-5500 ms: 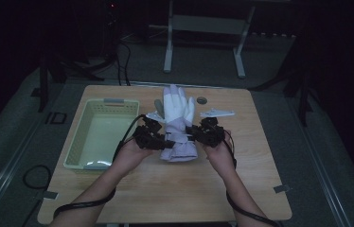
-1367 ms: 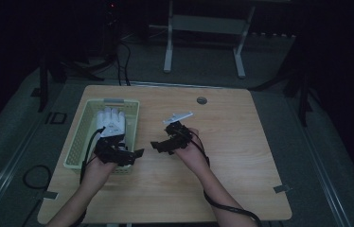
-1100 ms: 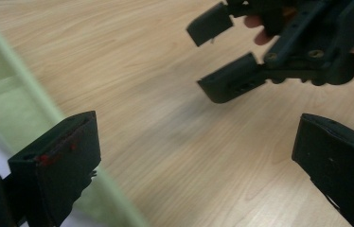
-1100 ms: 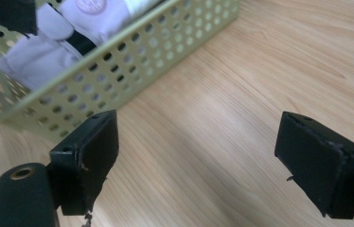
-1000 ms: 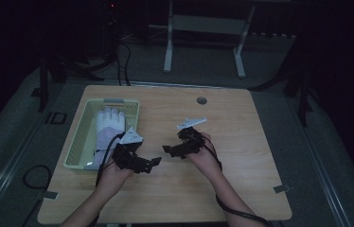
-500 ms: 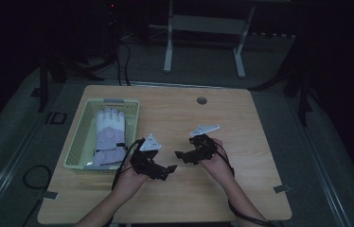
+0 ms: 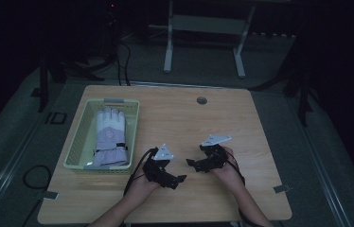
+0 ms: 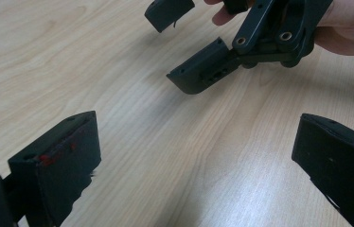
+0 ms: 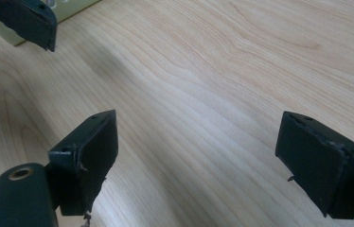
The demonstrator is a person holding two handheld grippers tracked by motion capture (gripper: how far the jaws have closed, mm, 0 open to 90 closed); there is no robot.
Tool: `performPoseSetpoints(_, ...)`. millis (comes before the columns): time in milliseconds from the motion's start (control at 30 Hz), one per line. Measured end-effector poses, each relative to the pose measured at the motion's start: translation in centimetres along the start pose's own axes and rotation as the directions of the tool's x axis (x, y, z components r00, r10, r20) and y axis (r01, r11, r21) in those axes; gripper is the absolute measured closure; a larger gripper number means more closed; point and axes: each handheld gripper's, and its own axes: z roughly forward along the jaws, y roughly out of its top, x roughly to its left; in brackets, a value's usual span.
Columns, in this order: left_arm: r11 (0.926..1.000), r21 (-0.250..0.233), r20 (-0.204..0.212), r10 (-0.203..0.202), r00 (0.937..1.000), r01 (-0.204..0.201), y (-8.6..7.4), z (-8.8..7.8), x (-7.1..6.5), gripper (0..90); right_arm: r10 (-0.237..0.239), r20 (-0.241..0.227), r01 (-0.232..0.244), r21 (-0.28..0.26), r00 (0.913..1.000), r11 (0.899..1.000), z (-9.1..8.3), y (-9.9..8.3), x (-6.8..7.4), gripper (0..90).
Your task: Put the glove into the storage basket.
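- I am counting 1 glove (image 7: 109, 137), 1 basket (image 7: 79, 142), 1 table (image 7: 241, 123) and 2 grippers, 1 in each of my hands.
- The glove is lying flat inside the pale green basket, at the left part of the table, well apart from both of my grippers.
- Its long axis is running along the basket's length, away from me: the white fingers are pointing toward the far edge of the table and the lilac cuff is lying at the near end of the basket.
- My left gripper (image 7: 174, 179) is hovering over the bare wood near the front edge, just right of the basket, jaws spread wide and gripping nothing; in the left gripper view (image 8: 191, 165) I am seeing only wood grain between them.
- My right gripper (image 7: 192, 164) is facing it from close by, not touching, jaws likewise wide apart and empty (image 9: 196, 161).
- In the left gripper view the right gripper is showing at the top, held by my right hand (image 8: 345, 26).
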Motion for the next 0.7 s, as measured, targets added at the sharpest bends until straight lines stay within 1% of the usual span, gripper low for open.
performPoseSetpoints(100, 0.9999, -0.002, 0.013, 0.01, 0.9999, -0.01, -0.4, 0.6, -0.2, 2.3, 0.003, 0.007, -0.003, -0.003, 1.0, 1.0, -0.2, -0.8, -0.3, 13.8)
performPoseSetpoints(167, 0.9999, -0.006, 0.029, 0.009, 0.9995, -0.008, -0.5, 1.0, -0.3, 2.3, 0.01, 0.01, -0.009, -0.007, 0.9999, 1.0, -0.5, -1.3, -0.5, 13.8)
performPoseSetpoints(267, 1.0, -0.005, 0.042, 0.007, 0.9991, -0.006, -0.7, 1.5, -0.4, 2.3, 0.016, 0.011, -0.016, -0.027, 0.9998, 1.0, -0.9, -1.9, -0.8, 13.9)
performPoseSetpoints(367, 1.0, -0.006, 0.058, 0.007, 0.9983, -0.007, -0.8, 2.0, -0.6, 2.3, 0.011, 0.022, -0.01, -0.034, 0.9997, 0.999, -1.1, -2.5, -0.9, 13.9)
performPoseSetpoints(433, 0.9999, -0.005, 0.056, 0.011, 0.9984, -0.011, -0.9, 2.1, -0.7, 2.3, 0.005, 0.024, -0.004, -0.036, 0.9997, 0.999, -1.2, -2.7, -0.9, 13.9)
performPoseSetpoints(467, 0.9998, -0.008, 0.062, 0.021, 0.9979, -0.021, -0.9, 2.4, -0.9, 2.3, 0.005, 0.026, -0.004, -0.04, 0.9997, 0.999, -1.3, -2.9, -1.0, 13.9)
performPoseSetpoints(600, 0.9992, -0.003, 0.066, 0.04, 0.997, -0.04, -1.1, 2.9, -1.2, 2.3, 0.005, 0.032, -0.003, -0.072, 0.9995, 0.997, -2.0, -3.9, -1.2, 13.9)
performPoseSetpoints(700, 0.999, -0.002, 0.069, 0.045, 0.9966, -0.045, -1.3, 3.2, -1.3, 2.3, 0.006, 0.035, -0.004, -0.072, 0.9994, 0.997, -2.5, -4.6, -1.3, 13.9)
